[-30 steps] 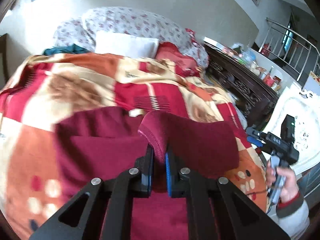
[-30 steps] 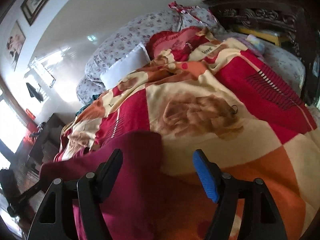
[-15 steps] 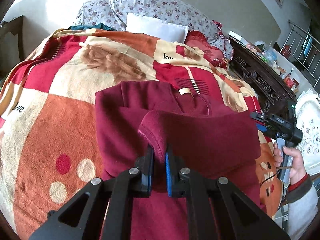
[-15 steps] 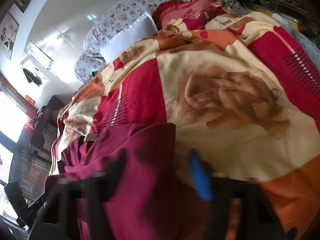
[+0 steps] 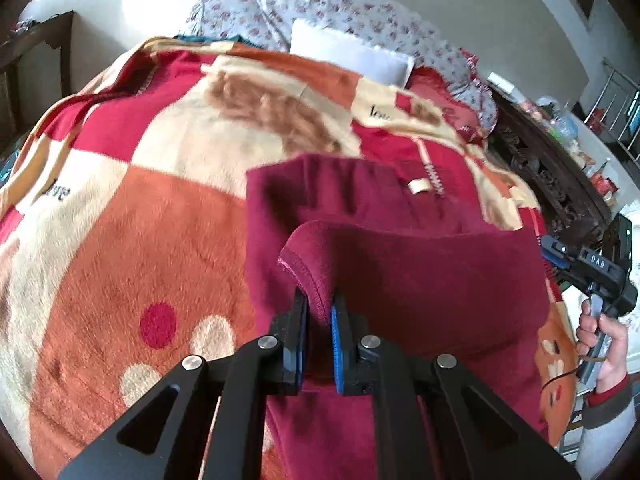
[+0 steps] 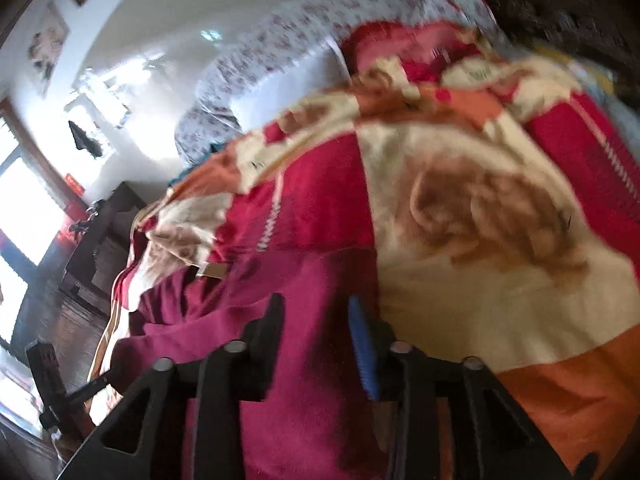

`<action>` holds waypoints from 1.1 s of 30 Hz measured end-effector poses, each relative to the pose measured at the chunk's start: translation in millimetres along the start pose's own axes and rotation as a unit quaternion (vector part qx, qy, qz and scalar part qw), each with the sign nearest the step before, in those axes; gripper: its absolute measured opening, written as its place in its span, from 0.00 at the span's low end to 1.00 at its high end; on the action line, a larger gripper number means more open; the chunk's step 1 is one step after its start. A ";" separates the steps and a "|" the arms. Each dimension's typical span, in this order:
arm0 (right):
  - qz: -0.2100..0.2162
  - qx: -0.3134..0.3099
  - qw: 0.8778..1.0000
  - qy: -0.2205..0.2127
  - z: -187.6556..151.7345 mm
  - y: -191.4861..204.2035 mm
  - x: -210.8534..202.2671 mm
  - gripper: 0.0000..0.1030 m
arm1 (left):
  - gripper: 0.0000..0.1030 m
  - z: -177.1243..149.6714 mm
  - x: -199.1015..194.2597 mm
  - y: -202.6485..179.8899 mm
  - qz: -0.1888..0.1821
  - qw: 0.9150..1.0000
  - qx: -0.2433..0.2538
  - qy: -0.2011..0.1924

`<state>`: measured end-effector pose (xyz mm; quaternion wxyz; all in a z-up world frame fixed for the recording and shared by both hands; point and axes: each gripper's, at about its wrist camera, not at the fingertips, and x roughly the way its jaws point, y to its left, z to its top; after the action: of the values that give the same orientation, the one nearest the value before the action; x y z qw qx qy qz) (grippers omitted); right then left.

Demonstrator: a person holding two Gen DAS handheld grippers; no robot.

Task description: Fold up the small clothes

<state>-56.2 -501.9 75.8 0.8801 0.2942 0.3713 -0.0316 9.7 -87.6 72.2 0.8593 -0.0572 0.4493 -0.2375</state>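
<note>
A dark red small garment [image 5: 420, 272] lies on the patterned blanket [image 5: 160, 240], its near part folded over the rest. My left gripper [image 5: 320, 312] is shut on a stitched corner of that fold and holds it just above the cloth. In the right wrist view the same garment [image 6: 304, 280] lies under my right gripper [image 6: 316, 316]. Its jaws are opening, with cloth showing in the gap, and the pads do not press on it. That view is blurred. In the left wrist view a hand [image 5: 604, 340] holds the right gripper at the garment's right edge.
The bed carries a white pillow [image 5: 352, 56] and a floral quilt [image 5: 340, 8] at its head. A dark carved wooden cabinet [image 5: 552, 176] runs along the bed's right side. Dark furniture [image 6: 100, 240] stands left of the bed.
My left gripper has carried the held corner forward and down over the garment. My right gripper's jaws stand narrower than a second ago, and it has shifted along the garment's edge.
</note>
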 end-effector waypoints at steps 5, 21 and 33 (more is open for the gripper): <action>-0.014 0.007 1.000 -0.010 1.7 -11.1 13.8 0.19 | 0.10 -2.3 9.5 4.9 0.013 1.000 0.003 0.007; -0.051 0.001 0.999 -0.011 -25.2 -4.3 -31.7 0.67 | 0.10 -2.6 40.6 1.8 0.044 0.999 0.009 0.017; -0.056 -0.038 0.998 0.018 -79.8 -8.9 -32.3 0.27 | 0.11 -7.1 39.5 -0.5 0.055 0.998 0.010 0.010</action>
<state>-132.6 -471.3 49.1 0.8808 0.2396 0.4039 -0.0608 22.9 -105.4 38.7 0.8669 -0.0214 0.4583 -0.1948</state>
